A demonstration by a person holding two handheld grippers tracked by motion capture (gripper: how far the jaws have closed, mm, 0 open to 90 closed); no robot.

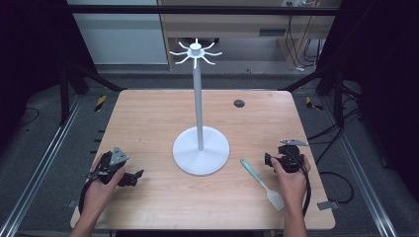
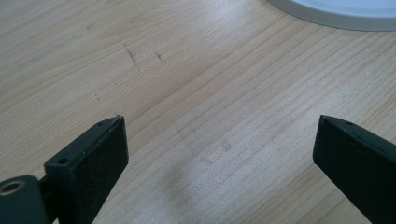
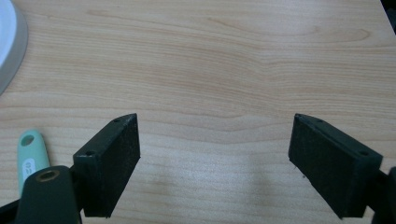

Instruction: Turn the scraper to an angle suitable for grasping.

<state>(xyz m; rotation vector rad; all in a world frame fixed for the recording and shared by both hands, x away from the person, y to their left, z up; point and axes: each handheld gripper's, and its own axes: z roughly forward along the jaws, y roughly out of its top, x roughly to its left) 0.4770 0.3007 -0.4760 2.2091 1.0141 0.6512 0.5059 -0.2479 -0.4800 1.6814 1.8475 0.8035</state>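
Note:
A white hook stand (image 1: 198, 98) rises from a round base (image 1: 201, 150) in the middle of the wooden table (image 1: 148, 113). A spatula (image 1: 262, 177) with a teal handle and a white blade lies flat at the front right. My right gripper (image 1: 275, 154) rests just right of the handle, held by a hand. Its jaws (image 3: 215, 121) are wide open over bare wood, with the handle's end (image 3: 31, 154) off to their left. My left gripper (image 1: 134, 177) sits at the front left, pointing toward the base. It is open (image 2: 222, 126) with nothing between its jaws.
The stand's base rim (image 2: 336, 16) shows at the top right of the left gripper view and at the left edge (image 3: 11, 51) of the right gripper view. A dark cable hole (image 1: 239, 103) sits at the table's far right. Dark frame rails flank the table.

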